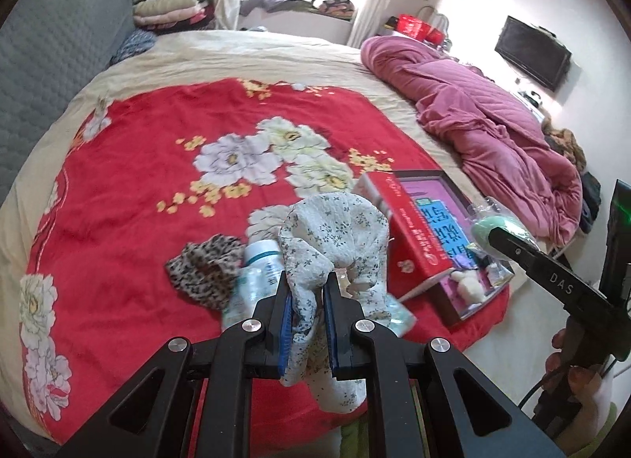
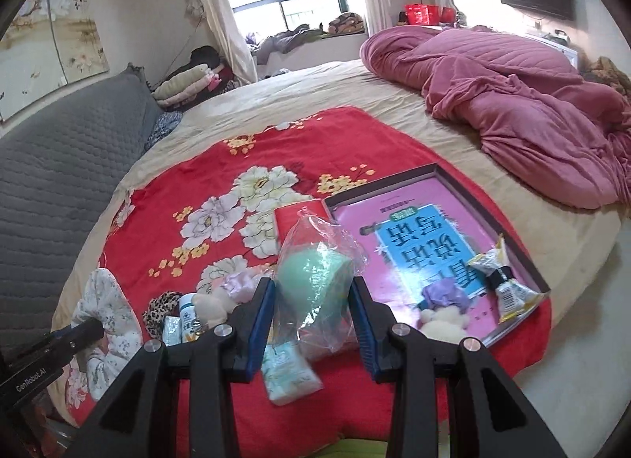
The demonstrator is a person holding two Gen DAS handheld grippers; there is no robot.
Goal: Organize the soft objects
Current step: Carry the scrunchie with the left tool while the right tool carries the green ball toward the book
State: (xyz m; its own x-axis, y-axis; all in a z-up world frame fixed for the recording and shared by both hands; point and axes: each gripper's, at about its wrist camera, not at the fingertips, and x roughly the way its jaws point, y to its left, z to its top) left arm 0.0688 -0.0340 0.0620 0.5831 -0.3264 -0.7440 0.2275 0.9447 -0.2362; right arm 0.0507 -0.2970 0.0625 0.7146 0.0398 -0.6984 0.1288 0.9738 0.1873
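Gripping floral scrunchie (image 1: pixel 335 237), left gripper (image 1: pixel 307 296); right gripper (image 2: pixel 311 308) clamps bagged green sponge (image 2: pixel 315 280). Only right view shows snack packet (image 2: pixel 501 284) in tray (image 2: pixel 394 182); leopard scrunchie (image 1: pixel 205 272) beside bottle (image 1: pixel 260 260).

Bottle (image 1: pixel 260 260): lower part was hidden behind floral scrunchie (image 1: pixel 335 245).
Tissue pack (image 2: pixel 290 373): near end was covered by bagged sponge (image 2: pixel 315 280).

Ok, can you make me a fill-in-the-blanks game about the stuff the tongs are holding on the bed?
1. The left tongs pinch a white ____ -printed fabric scrunchie.
2. The right tongs hold a mint green sponge wrapped in a clear ____ bag.
3. The leopard-print scrunchie lies on the ____ flowered blanket.
4. The shallow dark-rimmed tray has a ____ bottom.

Missing words: flower; plastic; red; pink
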